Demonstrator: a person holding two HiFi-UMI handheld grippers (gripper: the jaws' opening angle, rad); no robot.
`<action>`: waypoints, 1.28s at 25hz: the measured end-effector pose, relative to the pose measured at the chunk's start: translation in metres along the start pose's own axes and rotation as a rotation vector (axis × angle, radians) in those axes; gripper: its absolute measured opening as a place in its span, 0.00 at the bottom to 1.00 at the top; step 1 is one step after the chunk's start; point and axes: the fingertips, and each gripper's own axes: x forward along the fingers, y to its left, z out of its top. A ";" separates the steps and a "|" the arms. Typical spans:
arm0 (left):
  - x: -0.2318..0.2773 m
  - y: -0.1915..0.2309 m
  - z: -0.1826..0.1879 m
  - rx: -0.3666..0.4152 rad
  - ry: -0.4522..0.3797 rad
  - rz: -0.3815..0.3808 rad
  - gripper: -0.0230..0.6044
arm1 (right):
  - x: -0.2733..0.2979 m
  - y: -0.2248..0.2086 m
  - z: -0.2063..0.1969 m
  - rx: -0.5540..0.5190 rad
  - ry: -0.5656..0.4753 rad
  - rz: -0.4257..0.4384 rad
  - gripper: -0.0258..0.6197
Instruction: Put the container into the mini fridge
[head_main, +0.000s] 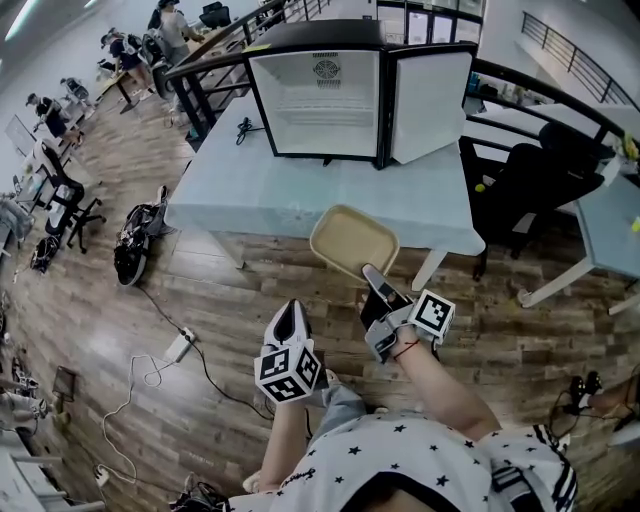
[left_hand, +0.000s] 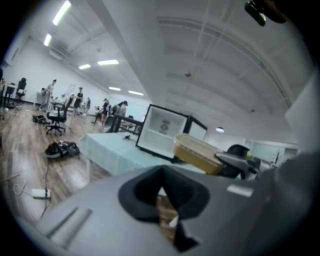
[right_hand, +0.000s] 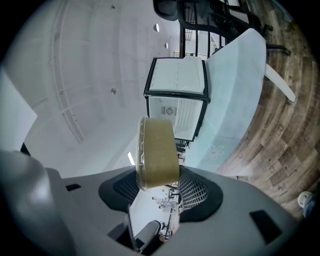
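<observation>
The mini fridge stands on the pale blue table with its door swung open to the right and its white inside empty. My right gripper is shut on the beige container, which it holds by the near end in the air over the table's front edge. In the right gripper view the container sits edge-on between the pads, with the fridge beyond it. My left gripper hangs lower, left of the right one, shut and holding nothing. The left gripper view shows the container and the fridge.
A black office chair stands right of the table. On the wooden floor to the left lie a dark bag and a white power strip with cables. A black railing and people at desks are at the far left.
</observation>
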 end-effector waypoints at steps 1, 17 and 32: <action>0.006 0.004 0.003 -0.001 0.002 -0.003 0.05 | 0.007 -0.001 0.002 -0.004 -0.005 -0.004 0.40; 0.090 0.079 0.049 0.003 0.023 -0.065 0.05 | 0.118 -0.016 0.014 -0.014 -0.092 -0.034 0.40; 0.137 0.131 0.075 0.005 0.026 -0.101 0.05 | 0.184 -0.024 0.024 -0.020 -0.161 -0.066 0.40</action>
